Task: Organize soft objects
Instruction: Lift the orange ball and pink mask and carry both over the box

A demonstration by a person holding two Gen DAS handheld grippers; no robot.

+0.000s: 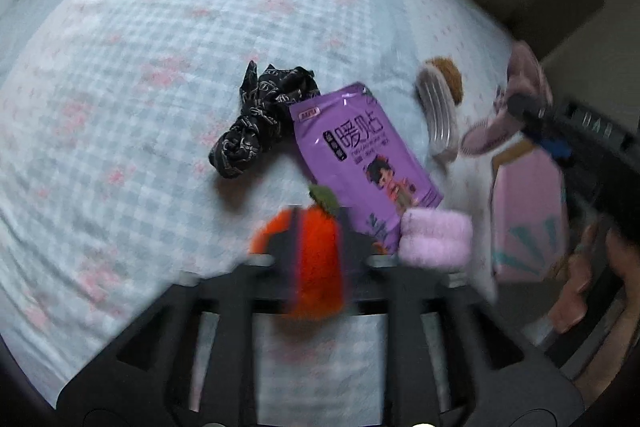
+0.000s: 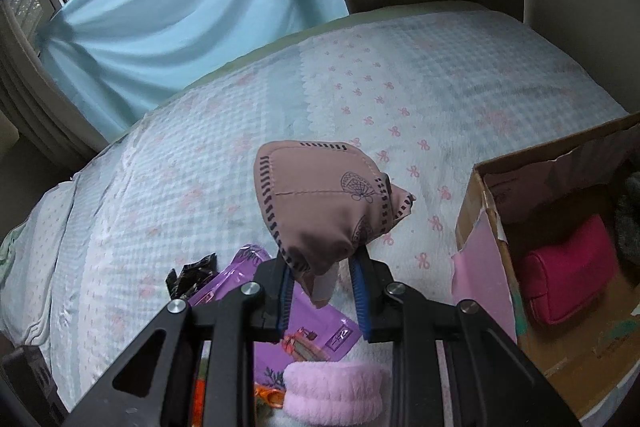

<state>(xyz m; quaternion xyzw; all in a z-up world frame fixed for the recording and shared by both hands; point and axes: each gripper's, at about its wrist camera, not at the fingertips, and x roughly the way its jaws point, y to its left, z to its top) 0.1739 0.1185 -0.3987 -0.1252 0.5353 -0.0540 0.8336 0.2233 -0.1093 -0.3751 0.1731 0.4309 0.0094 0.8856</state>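
Right gripper point(image 2: 322, 277) pinching dusty-pink pouch point(image 2: 320, 199) aloft beside cardboard box point(image 2: 476, 203); left gripper point(image 1: 318, 247) clenching orange plush fruit point(image 1: 316, 259) over checked bedspread point(image 1: 140, 67)

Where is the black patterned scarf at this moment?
In the left wrist view the black patterned scarf lies bunched on the checked bedcover, just left of the purple packet, touching its upper-left corner.

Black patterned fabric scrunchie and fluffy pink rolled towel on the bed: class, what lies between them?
The purple printed plastic packet lies between the black patterned fabric scrunchie and the fluffy pink rolled towel, shown in the left wrist view.
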